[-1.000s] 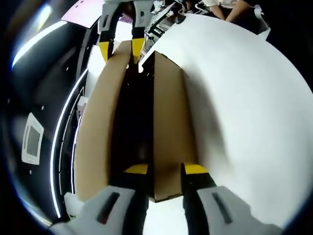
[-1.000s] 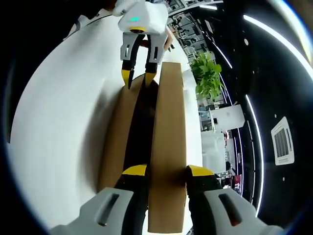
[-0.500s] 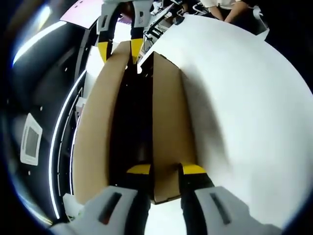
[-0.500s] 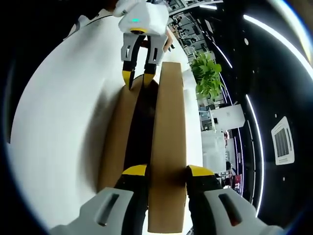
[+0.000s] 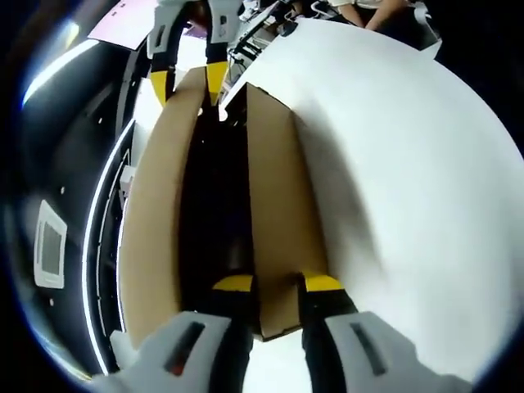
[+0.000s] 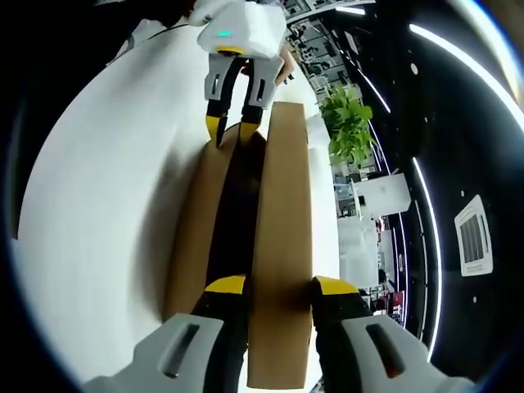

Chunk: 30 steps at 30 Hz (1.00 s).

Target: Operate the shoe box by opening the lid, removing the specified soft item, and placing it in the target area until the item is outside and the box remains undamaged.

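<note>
Plainly, the shoe box (image 5: pixel 274 205) lay on the white surface (image 5: pixel 409 180) with its cardboard lid (image 6: pixel 280 246) lifted away from the body, a dark gap between them; what lay inside was too dark to tell. My left gripper (image 5: pixel 277 283) had its jaws closed on the box wall at one end, yellow tips on either side of the board. My right gripper (image 6: pixel 277 285) held the lid's edge the same way at the opposite end, jaws pinching it. Each gripper appeared at the far end of the other's view. Beyond the surface stood a green plant (image 6: pixel 348 123), and hands of a person (image 5: pixel 368 10) at its far edge.
</note>
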{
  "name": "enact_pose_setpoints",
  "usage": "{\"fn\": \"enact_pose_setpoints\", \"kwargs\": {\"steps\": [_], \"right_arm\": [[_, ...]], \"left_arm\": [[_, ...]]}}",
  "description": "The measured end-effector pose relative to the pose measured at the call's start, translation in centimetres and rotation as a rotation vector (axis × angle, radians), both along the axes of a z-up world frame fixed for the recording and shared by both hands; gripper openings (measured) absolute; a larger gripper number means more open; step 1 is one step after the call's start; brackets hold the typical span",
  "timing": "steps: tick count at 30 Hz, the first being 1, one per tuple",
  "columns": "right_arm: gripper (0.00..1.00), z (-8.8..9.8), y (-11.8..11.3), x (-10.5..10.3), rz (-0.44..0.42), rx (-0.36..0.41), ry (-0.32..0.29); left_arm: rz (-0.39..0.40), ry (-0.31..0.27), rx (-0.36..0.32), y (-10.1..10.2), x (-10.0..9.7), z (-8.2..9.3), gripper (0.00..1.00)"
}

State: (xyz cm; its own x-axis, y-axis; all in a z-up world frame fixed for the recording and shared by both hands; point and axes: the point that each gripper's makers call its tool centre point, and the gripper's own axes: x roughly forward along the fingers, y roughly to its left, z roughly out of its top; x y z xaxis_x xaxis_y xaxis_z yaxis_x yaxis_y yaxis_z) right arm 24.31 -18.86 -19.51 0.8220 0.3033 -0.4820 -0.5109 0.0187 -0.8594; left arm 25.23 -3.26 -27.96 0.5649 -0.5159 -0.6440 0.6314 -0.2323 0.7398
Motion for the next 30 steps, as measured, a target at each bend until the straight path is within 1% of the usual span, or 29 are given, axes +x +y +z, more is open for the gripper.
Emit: {"fn": "enact_pose_setpoints", "kwargs": {"steps": [1, 5, 9, 14, 15, 25, 30], "right_arm": [[0.29, 0.00, 0.02, 0.02, -0.002, 0.000, 0.001], [0.29, -0.03, 0.05, 0.05, -0.011, -0.001, -0.001], [0.29, 0.02, 0.09, 0.05, -0.022, -0.010, 0.000], [0.29, 0.16, -0.01, 0.14, -0.029, -0.019, 0.003], [0.29, 0.19, -0.01, 0.14, -0.030, -0.019, 0.002], [0.29, 0.34, -0.15, 0.12, -0.038, -0.021, -0.003], [0.29, 0.39, -0.21, 0.10, -0.038, -0.026, -0.009]], "left_arm": [[-0.006, -0.004, 0.012, 0.03, -0.01, 0.00, 0.20], [-0.002, 0.010, 0.018, 0.04, 0.05, 0.03, 0.20], [0.016, 0.059, 0.000, -0.04, 0.12, 0.05, 0.18], [0.015, 0.091, 0.002, 0.01, -0.07, 0.01, 0.17], [0.010, 0.087, 0.002, -0.05, 0.00, -0.05, 0.17], [0.001, 0.154, -0.029, -0.28, -0.21, -0.02, 0.15], [0.002, 0.151, -0.030, -0.36, -0.25, -0.12, 0.15]]}}
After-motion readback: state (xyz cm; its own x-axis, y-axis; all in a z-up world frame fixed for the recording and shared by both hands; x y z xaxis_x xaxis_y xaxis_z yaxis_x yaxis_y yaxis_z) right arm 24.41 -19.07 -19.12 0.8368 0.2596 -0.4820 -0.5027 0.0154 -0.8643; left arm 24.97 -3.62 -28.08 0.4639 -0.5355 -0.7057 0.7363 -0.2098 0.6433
